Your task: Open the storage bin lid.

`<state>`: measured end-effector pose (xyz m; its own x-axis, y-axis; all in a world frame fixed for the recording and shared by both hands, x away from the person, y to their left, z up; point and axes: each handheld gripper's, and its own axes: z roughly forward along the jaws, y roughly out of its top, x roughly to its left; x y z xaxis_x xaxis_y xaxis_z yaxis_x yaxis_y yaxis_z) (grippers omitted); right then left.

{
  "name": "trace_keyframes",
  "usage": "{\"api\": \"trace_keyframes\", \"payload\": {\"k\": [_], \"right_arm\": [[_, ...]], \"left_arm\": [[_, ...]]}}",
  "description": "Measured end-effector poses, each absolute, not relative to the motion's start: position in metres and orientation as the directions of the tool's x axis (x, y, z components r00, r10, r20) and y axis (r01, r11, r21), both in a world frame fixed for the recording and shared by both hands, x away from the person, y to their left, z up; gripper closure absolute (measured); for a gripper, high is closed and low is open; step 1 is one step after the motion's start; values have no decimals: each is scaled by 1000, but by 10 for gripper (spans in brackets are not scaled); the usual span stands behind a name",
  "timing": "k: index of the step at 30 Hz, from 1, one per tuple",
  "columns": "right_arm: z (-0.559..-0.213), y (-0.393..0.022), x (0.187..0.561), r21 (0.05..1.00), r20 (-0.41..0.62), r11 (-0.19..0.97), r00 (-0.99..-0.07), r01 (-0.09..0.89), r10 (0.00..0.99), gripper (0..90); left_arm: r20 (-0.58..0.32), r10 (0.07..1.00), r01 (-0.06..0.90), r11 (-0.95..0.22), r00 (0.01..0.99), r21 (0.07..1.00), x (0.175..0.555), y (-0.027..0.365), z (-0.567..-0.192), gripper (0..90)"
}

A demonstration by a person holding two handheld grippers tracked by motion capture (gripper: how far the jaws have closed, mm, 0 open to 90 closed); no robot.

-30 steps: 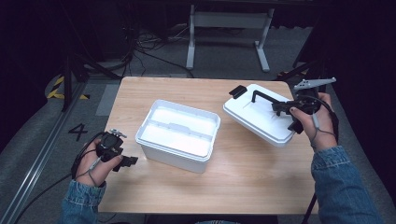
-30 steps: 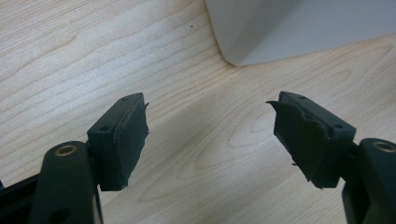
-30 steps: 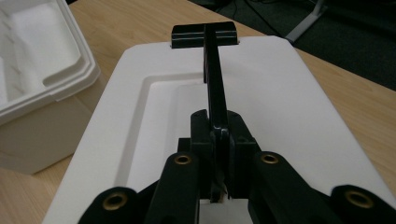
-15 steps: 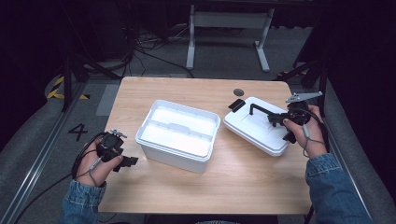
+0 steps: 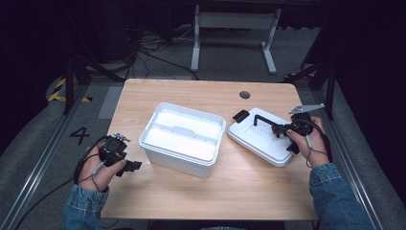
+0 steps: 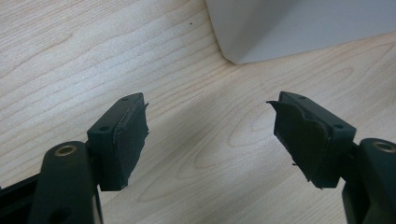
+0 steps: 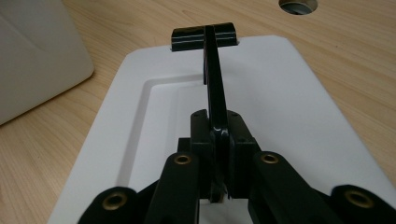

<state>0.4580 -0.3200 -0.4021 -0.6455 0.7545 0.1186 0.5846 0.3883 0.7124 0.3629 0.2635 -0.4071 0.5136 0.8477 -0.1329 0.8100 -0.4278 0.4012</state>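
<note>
An open white box [image 5: 183,136] stands in the middle of the table, seen as a white corner [image 6: 289,28] in the left gripper view. To its right lies its white lid [image 5: 261,139] with a black handle [image 5: 264,120]. My right gripper [image 5: 281,130] is shut on that handle [image 7: 215,100], and the lid [image 7: 289,121] lies flat on the wood beneath it. A black latch [image 7: 203,36] shows at the lid's far end. My left gripper [image 5: 130,166] rests low over bare wood left of the box, its jaws [image 6: 210,140] open with nothing between them.
The wooden table [image 5: 206,191] has a round cable hole [image 5: 245,95] at the back right. Behind the table stand a white desk frame [image 5: 234,28] and loose cables on the floor. Bare wood lies in front of the box.
My right gripper has come down with the lid, from tilted in the air to lying on the table right of the box. The left hand stayed in place.
</note>
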Motion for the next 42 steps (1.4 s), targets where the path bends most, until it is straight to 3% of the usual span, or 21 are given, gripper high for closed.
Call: {"api": "trace_keyframes", "payload": {"k": [19,22,30,42], "right_arm": [[-436,-335,460,662,214,332,-593,672,776,812],[-437,-337,460,668,226,314,-586,675,778,780],[-432,-343,460,716,172,287,-559,637,811,538],[-396,-328,441,770,129,312,-615,556,778,498]], "left_arm": [[-132,846,809,-432,517,397,364,263,-408,265],[-138,844,811,-433,518,394,365,262,-408,265],[-136,845,812,-434,517,391,363,264,-409,263],[-135,848,817,-431,512,384,354,267,-409,260]]}}
